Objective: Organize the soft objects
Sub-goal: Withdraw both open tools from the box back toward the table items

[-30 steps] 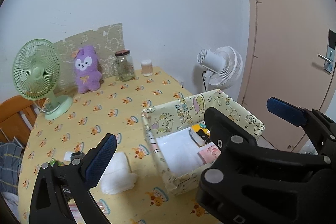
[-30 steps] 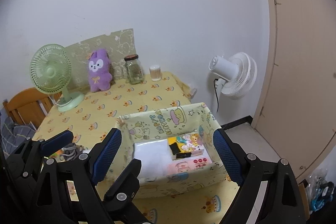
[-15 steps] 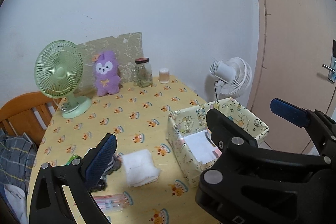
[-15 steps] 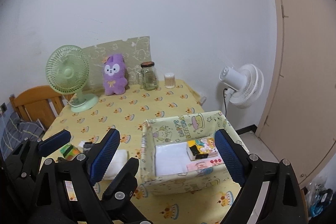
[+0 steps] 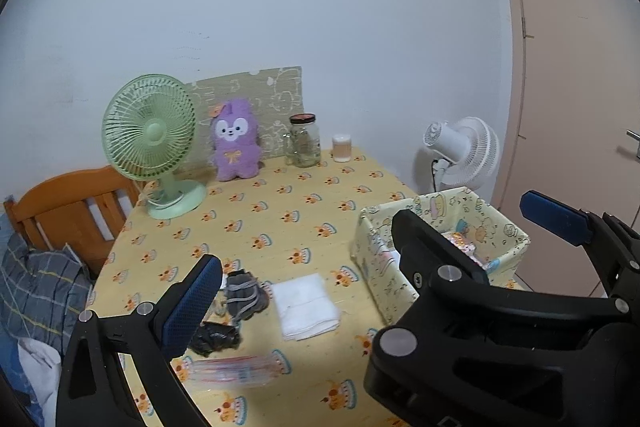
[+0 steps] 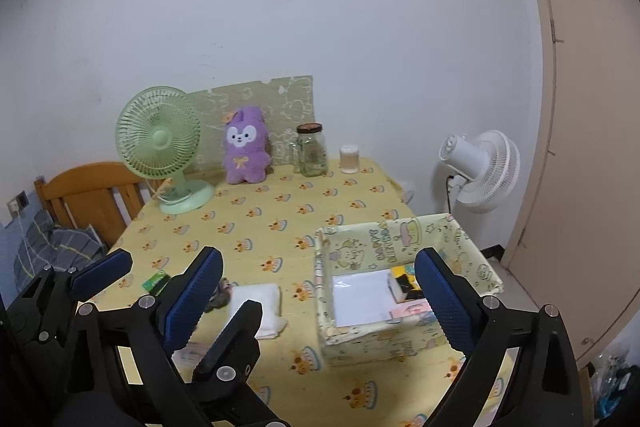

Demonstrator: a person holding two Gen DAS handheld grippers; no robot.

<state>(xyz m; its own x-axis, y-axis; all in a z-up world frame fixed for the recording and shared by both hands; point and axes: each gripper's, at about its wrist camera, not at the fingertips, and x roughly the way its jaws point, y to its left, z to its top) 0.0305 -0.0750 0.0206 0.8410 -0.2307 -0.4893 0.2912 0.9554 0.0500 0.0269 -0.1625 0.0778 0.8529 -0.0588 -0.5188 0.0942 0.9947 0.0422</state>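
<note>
right gripper (image 6: 316, 301): jaws just opening, wide, nothing between | left gripper (image 5: 368, 239): wide, empty | white cloth (image 5: 306, 305): on table (image 5: 280, 211) beside box (image 6: 404, 327) | risk: grabbing the neighbouring dark socks (image 5: 242, 293) too (they lie close).

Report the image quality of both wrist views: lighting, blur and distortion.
Left wrist view: even, soft indoor light, dark corners from the fisheye, door edge bowed; the clear plastic packet near the bottom is smeared, while the purple plush is sharp. Right wrist view: same flat light, no glare, curved door frame, patterned box crisp.
</note>
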